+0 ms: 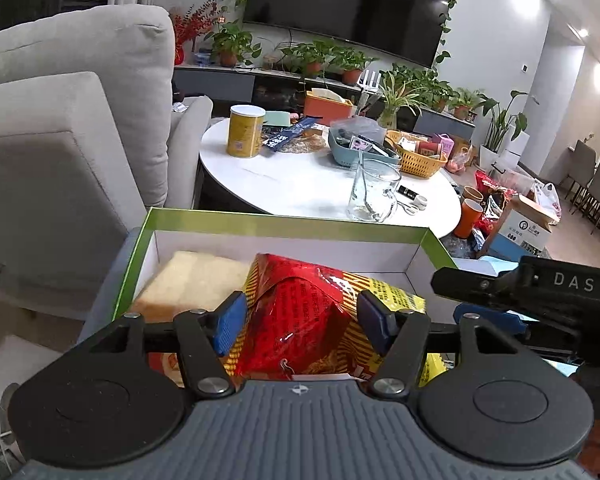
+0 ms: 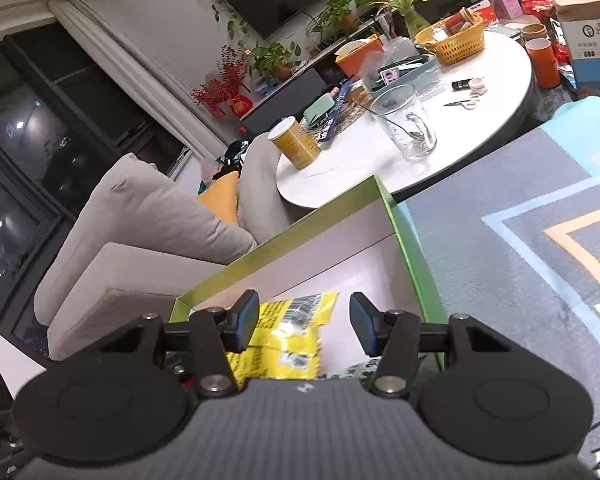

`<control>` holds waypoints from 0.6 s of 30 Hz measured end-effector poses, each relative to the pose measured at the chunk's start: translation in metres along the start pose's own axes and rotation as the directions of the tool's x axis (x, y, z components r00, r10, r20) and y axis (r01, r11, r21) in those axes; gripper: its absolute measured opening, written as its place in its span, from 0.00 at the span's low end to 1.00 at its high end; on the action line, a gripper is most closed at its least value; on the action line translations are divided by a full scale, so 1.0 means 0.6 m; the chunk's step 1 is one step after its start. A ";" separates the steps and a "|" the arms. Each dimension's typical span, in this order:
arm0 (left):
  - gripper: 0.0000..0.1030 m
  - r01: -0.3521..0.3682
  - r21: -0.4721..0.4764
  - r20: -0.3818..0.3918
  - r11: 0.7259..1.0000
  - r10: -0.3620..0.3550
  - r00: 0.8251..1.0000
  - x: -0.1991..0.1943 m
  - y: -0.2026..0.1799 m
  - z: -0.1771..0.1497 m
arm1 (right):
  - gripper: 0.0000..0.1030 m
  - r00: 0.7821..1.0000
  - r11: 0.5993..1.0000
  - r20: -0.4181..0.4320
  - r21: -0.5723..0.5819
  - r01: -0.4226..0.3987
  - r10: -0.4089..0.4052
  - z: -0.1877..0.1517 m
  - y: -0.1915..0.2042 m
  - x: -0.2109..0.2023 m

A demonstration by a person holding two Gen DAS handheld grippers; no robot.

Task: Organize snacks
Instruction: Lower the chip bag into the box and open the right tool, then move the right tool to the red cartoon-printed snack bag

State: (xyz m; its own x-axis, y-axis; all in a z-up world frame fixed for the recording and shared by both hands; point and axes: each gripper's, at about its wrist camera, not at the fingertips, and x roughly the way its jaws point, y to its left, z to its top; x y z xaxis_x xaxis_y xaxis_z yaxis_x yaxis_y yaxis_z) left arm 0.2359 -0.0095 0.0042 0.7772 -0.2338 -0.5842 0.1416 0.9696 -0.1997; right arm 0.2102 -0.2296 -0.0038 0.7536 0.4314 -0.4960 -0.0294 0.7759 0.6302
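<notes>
While a pale biscuit pack [image 1: 188, 280] is seen at the left of the green-rimmed box [image 1: 284, 222], the red and yellow snack bag [image 1: 308, 320] is framed beside it by the left gripper [image 1: 300, 322], whose blue pads [image 1: 230, 326] are parted and apparently off the foil. Further right, the right gripper [image 2: 304, 326] is held spread over the bag's yellow end [image 2: 292, 332], nothing pinched.

"DAS" in white on the black right hand-held gripper [image 1: 456, 280]
</notes>
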 end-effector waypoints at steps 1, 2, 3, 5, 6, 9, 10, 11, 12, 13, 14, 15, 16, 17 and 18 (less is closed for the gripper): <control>0.56 -0.001 0.004 0.001 1.000 0.001 1.000 -0.004 0.000 0.000 | 0.57 1.000 1.000 0.003 -0.003 0.003 -0.003 0.000 0.001 -0.006; 0.56 -0.008 0.014 0.006 1.000 0.008 1.000 -0.010 -0.002 -0.001 | 0.57 1.000 1.000 0.005 -0.011 0.008 -0.008 0.000 0.002 -0.011; 0.56 -0.014 0.024 0.012 1.000 0.013 1.000 -0.013 -0.004 -0.003 | 0.57 1.000 1.000 0.007 -0.020 0.013 -0.013 -0.001 0.004 -0.019; 0.56 -0.025 0.036 0.022 0.999 0.025 0.999 -0.023 -0.007 -0.005 | 0.57 1.000 0.999 0.008 -0.030 0.023 -0.022 -0.002 0.005 -0.027; 0.56 -0.029 0.034 0.022 0.999 0.028 0.999 -0.025 -0.007 -0.005 | 0.57 1.000 0.999 0.008 -0.032 0.026 -0.025 -0.003 0.005 -0.033; 0.56 -0.029 0.020 0.023 0.999 0.028 0.999 -0.035 -0.004 -0.005 | 0.57 0.999 0.999 0.005 -0.032 0.043 -0.043 -0.003 0.001 -0.044; 0.56 -0.032 0.020 0.026 0.999 0.031 0.999 -0.040 -0.004 -0.005 | 0.57 0.999 0.998 0.004 -0.033 0.048 -0.048 -0.005 -0.001 -0.049; 0.56 -0.040 0.023 0.029 0.999 0.039 0.999 -0.045 -0.005 -0.005 | 0.57 0.999 0.998 0.004 -0.032 0.051 -0.051 -0.006 -0.001 -0.052; 0.56 -0.047 0.026 0.032 0.999 0.046 0.998 -0.049 -0.006 -0.004 | 0.58 0.999 0.998 0.001 -0.030 0.052 -0.052 -0.009 -0.003 -0.057; 0.57 -0.053 0.027 0.035 0.998 0.052 0.998 -0.054 -0.006 -0.005 | 0.58 0.999 0.998 0.000 -0.030 0.052 -0.052 -0.011 -0.003 -0.061; 0.57 -0.053 0.024 0.038 0.998 0.052 0.998 -0.060 -0.006 -0.007 | 0.58 0.999 0.998 -0.001 -0.031 0.053 -0.053 -0.013 -0.004 -0.067; 0.57 -0.050 0.020 0.038 0.999 0.049 0.998 -0.066 -0.005 -0.008 | 0.58 0.999 0.998 -0.002 -0.033 0.054 -0.054 -0.013 -0.004 -0.069; 0.57 -0.045 0.017 0.036 0.999 0.045 0.998 -0.072 -0.005 -0.010 | 0.58 0.998 0.998 -0.004 -0.036 0.056 -0.056 -0.015 -0.004 -0.074; 0.57 -0.040 0.016 0.033 0.999 0.039 0.999 -0.078 -0.006 -0.013 | 0.58 0.998 0.998 -0.005 -0.039 0.059 -0.059 -0.017 -0.004 -0.077; 0.57 -0.034 0.016 0.031 0.999 0.034 0.999 -0.084 -0.006 -0.016 | 0.58 0.998 0.997 -0.005 -0.040 0.061 -0.061 -0.018 -0.005 -0.080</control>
State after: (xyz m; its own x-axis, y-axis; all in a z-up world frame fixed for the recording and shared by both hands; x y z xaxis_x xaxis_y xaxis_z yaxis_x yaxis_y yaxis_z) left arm 0.1905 -0.0021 0.0270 0.8004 -0.1985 -0.5656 0.1247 0.9781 -0.1668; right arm 0.1667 -0.2476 0.0118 0.7504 0.3855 -0.5369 -0.0098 0.8187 0.5742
